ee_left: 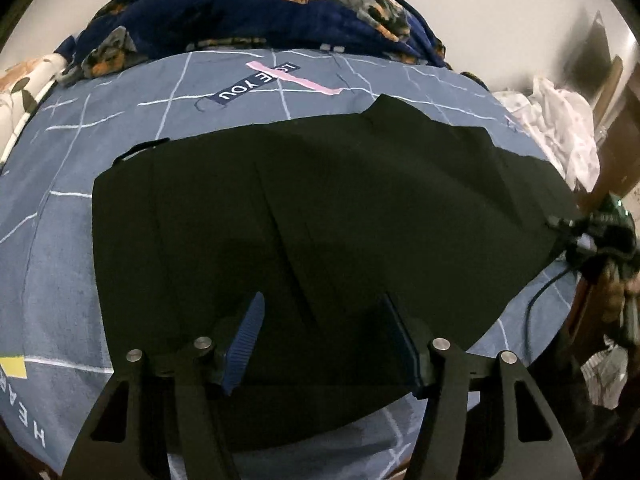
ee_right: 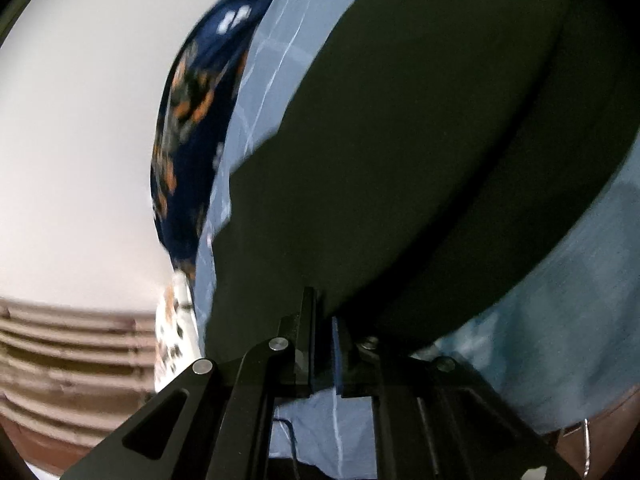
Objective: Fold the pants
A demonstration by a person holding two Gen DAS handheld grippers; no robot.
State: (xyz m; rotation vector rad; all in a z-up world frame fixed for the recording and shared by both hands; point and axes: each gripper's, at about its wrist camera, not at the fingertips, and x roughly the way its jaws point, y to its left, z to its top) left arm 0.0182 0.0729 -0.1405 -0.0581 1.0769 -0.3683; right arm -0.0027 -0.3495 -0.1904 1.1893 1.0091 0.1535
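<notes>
Left gripper (ee_left: 320,320) spread wide above black pants (ee_left: 320,208), laid across blue bedsheet (ee_left: 60,240). Right gripper (ee_right: 323,322) pinched narrow on pants edge. Risk: thin bite slipping, fold skewing, cloth dragging.

Black pants (ee_left: 320,208) lie spread flat on the bed.
</notes>
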